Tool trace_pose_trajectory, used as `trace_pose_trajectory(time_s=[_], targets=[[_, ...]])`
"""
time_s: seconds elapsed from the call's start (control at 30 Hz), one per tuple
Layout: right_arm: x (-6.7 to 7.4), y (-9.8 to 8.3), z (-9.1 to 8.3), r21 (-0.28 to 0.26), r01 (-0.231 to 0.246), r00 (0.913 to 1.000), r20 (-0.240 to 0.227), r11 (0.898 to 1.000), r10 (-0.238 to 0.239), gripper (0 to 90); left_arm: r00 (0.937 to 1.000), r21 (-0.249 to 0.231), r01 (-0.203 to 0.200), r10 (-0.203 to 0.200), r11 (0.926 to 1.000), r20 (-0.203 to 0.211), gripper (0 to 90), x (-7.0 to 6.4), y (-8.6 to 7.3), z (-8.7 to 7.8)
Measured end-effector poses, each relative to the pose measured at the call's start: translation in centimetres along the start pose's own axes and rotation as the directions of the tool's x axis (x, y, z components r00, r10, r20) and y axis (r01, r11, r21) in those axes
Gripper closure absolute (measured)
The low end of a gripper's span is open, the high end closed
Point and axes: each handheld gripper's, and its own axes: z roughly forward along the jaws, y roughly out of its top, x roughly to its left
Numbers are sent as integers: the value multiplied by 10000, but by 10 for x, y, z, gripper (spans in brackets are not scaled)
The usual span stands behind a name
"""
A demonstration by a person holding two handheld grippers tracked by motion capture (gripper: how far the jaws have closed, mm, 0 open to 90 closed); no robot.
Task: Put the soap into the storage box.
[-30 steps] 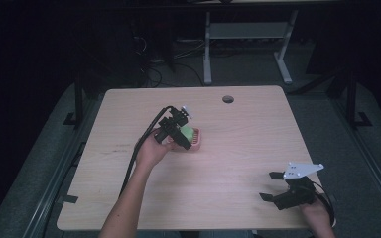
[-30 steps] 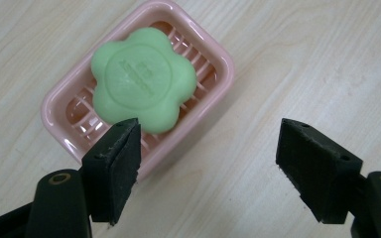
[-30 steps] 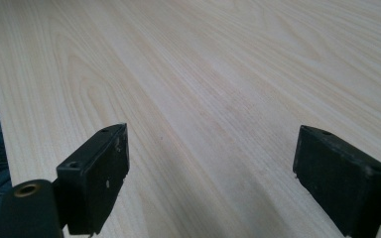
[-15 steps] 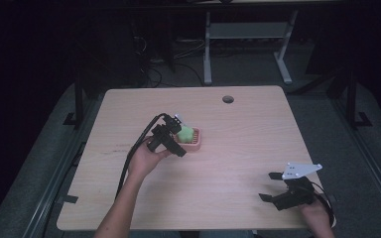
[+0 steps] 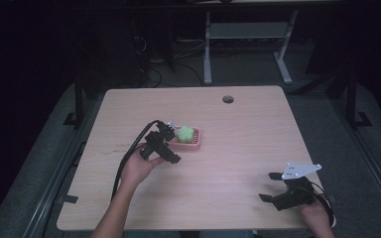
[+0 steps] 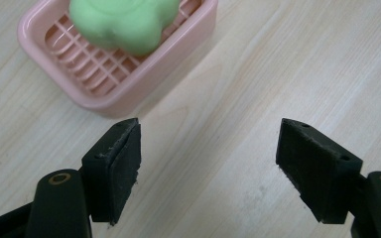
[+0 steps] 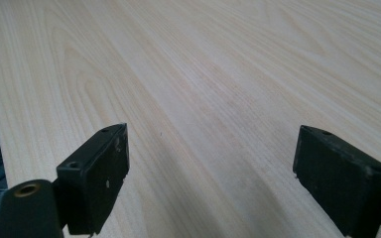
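While the bench [image 5: 238, 148] lies almost bare, we judge the work in hand to be the green soap [image 5: 186, 133], which sits in the pink soap dish [image 5: 194, 145] left of the bench's middle, well in from every edge. Our left claw [image 5: 171, 141] hangs just beside the dish with its jaws wide apart and nothing between them; in the left gripper view the dish [image 6: 114, 94] lies just beyond the left claw [image 6: 208, 168] and off toward its left jaw, the soap [image 6: 124, 22] farther up. To do this step well, we should keep the jaws spread, square them to the thing we mean to take, and come down level so that one pad does not nudge the light dish and slide it across the smooth wood. Our right claw [image 5: 277, 187] rests near the bench's near right corner, well apart from the dish, also gaping and empty over plain wood. A round cable hole [image 5: 227, 99] near the far edge is out of the way, and we see nothing blocking the approach.
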Motion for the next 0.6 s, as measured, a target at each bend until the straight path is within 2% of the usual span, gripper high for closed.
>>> trace_pose_trajectory(time_s=[0.13,0.6], targets=[[0,0,1,22,16,10000,-20,10000,-16,138,10000,-85,73,-73,9999,25,258,-1,-7,0],[1,0,2,80,-1,10000,-4,10000,1,138,10000,-249,-61,63,9997,65,258,-10,-29,-5]])
